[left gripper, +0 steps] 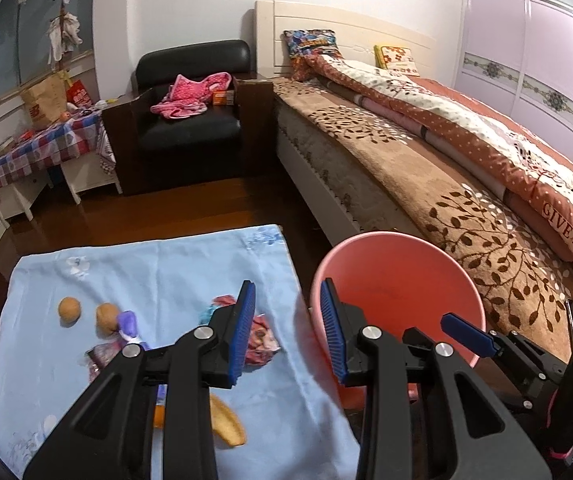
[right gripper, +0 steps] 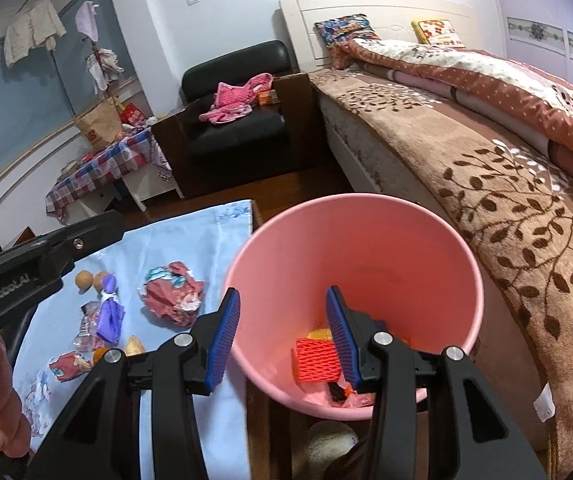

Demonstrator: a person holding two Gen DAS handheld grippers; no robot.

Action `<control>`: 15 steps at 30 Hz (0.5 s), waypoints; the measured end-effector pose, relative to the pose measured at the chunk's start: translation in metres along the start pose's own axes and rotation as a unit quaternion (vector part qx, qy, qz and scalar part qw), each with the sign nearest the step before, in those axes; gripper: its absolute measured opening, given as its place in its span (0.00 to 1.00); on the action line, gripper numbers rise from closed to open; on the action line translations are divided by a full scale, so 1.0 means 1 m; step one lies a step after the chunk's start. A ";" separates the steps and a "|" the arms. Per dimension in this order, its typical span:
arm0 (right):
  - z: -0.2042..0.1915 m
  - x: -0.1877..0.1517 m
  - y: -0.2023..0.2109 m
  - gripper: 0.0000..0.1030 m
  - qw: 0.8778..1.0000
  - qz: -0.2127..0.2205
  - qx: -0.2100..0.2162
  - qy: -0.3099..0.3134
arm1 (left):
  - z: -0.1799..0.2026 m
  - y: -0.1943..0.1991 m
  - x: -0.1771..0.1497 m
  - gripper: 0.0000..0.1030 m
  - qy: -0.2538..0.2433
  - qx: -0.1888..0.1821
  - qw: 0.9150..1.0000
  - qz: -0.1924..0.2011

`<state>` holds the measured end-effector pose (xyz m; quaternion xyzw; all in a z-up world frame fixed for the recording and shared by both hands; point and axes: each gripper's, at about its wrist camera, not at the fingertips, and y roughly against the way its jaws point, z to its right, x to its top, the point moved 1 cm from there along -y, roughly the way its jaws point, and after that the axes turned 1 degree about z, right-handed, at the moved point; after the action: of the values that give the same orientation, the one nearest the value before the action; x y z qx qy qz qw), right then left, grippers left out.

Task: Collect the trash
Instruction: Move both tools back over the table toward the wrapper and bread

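A pink bin (right gripper: 366, 240) stands between the blue-clothed table and the bed; it also shows in the left wrist view (left gripper: 402, 272). Inside lie an orange-red foam net (right gripper: 316, 364) and other scraps. My right gripper (right gripper: 282, 336) is open and empty over the bin's near rim. My left gripper (left gripper: 288, 330) is open and empty above the table's right edge. On the cloth lie a crumpled red wrapper (right gripper: 174, 300), also in the left wrist view (left gripper: 262, 340), a purple wrapper (right gripper: 110, 312), two brown balls (left gripper: 69, 310), a yellow peel (left gripper: 226, 420) and more wrappers.
A light blue cloth (left gripper: 174, 264) covers the table. A bed with a brown leaf blanket (left gripper: 466, 208) runs along the right. A black armchair (left gripper: 190, 120) with pink clothes stands at the back, and a checked-cloth side table (left gripper: 42, 148) at the left.
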<state>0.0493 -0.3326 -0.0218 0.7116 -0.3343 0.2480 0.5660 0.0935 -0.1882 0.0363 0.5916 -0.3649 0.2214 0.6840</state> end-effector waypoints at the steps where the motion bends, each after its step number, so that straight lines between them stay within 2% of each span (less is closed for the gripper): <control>1: -0.003 0.000 0.001 0.43 1.000 0.001 0.002 0.004 | -0.004 0.001 -0.001 0.33 0.002 0.002 1.000 0.000; 15: -0.055 -0.009 0.008 0.43 0.998 0.011 0.045 0.043 | -0.067 0.005 -0.027 0.33 0.043 0.039 0.998 -0.022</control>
<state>0.0390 -0.2787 -0.0099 0.7211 -0.3061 0.2999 0.5445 0.0882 -0.1185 0.0168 0.6153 -0.3134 0.2457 0.6803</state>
